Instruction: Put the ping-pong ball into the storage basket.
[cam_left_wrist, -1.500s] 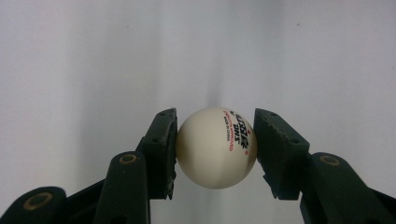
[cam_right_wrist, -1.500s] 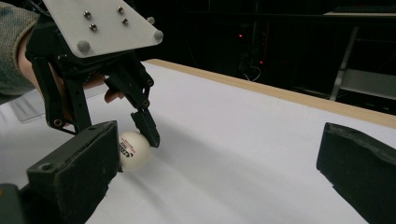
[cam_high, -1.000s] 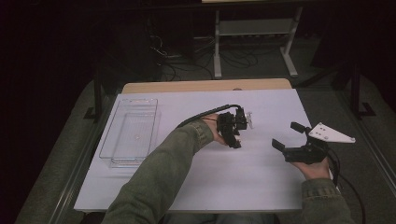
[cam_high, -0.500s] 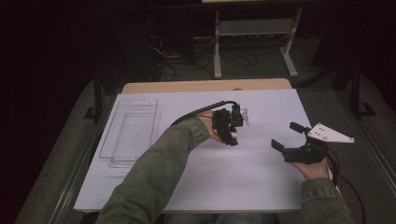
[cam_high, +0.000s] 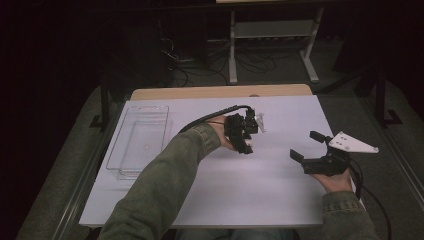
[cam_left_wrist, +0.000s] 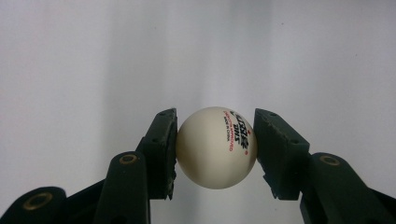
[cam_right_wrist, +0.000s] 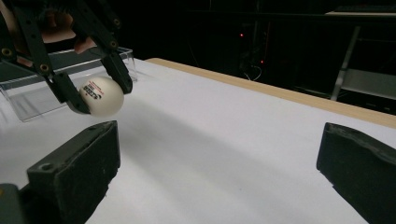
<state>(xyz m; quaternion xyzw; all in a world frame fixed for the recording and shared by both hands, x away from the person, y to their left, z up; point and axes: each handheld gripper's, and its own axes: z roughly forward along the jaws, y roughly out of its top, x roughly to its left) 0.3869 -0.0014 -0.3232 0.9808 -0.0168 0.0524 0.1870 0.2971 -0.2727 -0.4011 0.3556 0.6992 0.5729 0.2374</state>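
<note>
A white table-tennis ball (cam_left_wrist: 216, 147) with red and dark print sits between the pads of my left gripper (cam_left_wrist: 216, 150), which is shut on it just above the white table top. From the right gripper view the ball (cam_right_wrist: 102, 95) hangs in those black jaws with a little gap to the table beneath. In the high view my left gripper (cam_high: 244, 146) points down over the middle of the table. My right gripper (cam_high: 307, 145) is low over the table to the right, open, with nothing between its jaws (cam_right_wrist: 217, 177).
A clear plastic tray (cam_high: 140, 140) stands at the table's left side, also seen behind the ball as the tray (cam_right_wrist: 28, 98). The white table sheet (cam_high: 260, 185) is bare in front of and between the hands. A wooden edge (cam_high: 220, 92) runs along the far side.
My left gripper has lifted slightly with the ball still in it. The right gripper has stayed where it was.
</note>
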